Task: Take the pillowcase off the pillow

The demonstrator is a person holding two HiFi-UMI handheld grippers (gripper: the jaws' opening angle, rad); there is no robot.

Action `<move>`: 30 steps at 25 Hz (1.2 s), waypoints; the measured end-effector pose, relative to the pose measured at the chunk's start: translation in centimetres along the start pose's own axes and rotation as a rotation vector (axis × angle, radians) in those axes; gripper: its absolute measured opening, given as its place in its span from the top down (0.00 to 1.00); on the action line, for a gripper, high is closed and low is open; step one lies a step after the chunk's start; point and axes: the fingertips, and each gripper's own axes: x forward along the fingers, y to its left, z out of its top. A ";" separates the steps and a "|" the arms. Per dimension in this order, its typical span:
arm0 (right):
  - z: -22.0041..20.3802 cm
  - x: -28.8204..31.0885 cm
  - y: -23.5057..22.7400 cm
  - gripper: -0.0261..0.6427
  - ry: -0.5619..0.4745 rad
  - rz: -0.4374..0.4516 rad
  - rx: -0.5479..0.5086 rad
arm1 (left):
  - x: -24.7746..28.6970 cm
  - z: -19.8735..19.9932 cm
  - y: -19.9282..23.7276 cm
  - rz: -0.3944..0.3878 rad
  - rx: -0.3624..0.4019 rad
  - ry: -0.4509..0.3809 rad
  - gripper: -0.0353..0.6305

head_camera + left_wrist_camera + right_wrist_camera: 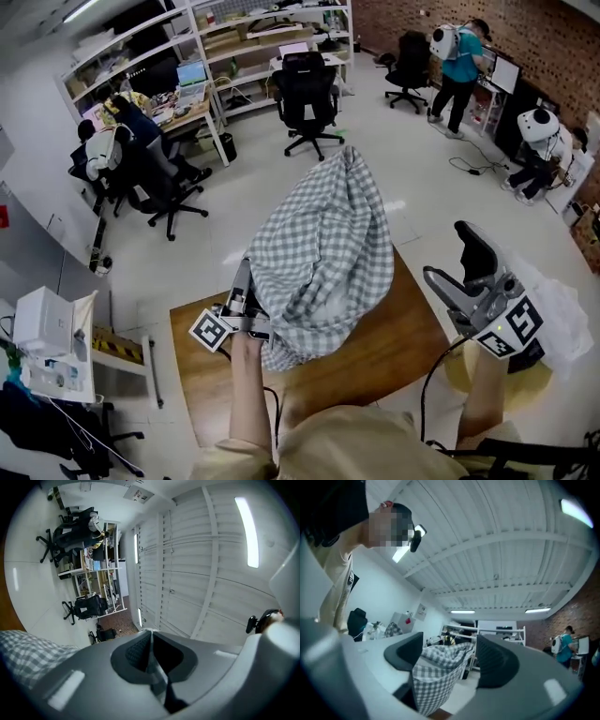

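The grey-and-white checked pillowcase [323, 258] hangs bunched above the wooden table [403, 347]. My left gripper [247, 286] is shut on its lower left edge; in the left gripper view the jaws [151, 637] are pressed together with a thin pale strip of cloth between them, and checked cloth [28, 656] shows at the lower left. My right gripper [457, 265] stands open to the right of the pillowcase, apart from it, with nothing between its fingers. In the right gripper view the pillowcase [438, 670] shows beyond the open jaws [450, 660]. A white crumpled bulk [562, 314], possibly the pillow, lies behind the right gripper.
Black office chairs [307, 98] stand on the pale floor beyond the table. Shelving [234, 42] lines the back wall. People [459, 66] work at desks at the far right and far left. A white box [42, 323] stands on a stand at the left.
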 end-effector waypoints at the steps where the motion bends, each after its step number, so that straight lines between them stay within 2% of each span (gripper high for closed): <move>1: -1.0 1.4 0.8 0.45 0.073 0.049 0.009 | -0.5 0.3 0.4 0.009 0.009 0.002 0.94; 4: -4.4 5.2 3.9 0.47 0.291 0.220 0.061 | -1.5 1.2 1.9 0.042 0.026 -0.005 0.94; 6: -6.9 6.5 6.1 0.54 0.424 0.354 0.143 | -1.7 1.5 2.5 0.064 0.031 -0.014 0.94; 8: -9.6 7.2 7.9 0.59 0.536 0.447 0.240 | -2.0 1.6 2.6 0.074 0.035 -0.015 0.94; 10: -12.2 7.9 9.4 0.59 0.648 0.503 0.278 | -2.3 1.9 2.8 0.082 0.033 -0.015 0.94; 13: -15.1 8.8 10.3 0.59 0.770 0.522 0.231 | -2.3 1.8 2.5 0.079 0.022 -0.015 0.94; 20: -19.5 9.8 12.4 0.59 0.895 0.552 0.114 | -1.0 -0.6 0.8 0.030 0.053 0.046 0.94; 23: -20.7 10.1 12.8 0.60 0.914 0.563 0.120 | -1.0 -1.3 0.9 0.029 0.067 0.074 0.94; 30: -19.4 9.5 12.3 0.59 0.926 0.667 0.197 | -0.4 -1.6 0.7 0.010 0.069 0.095 0.94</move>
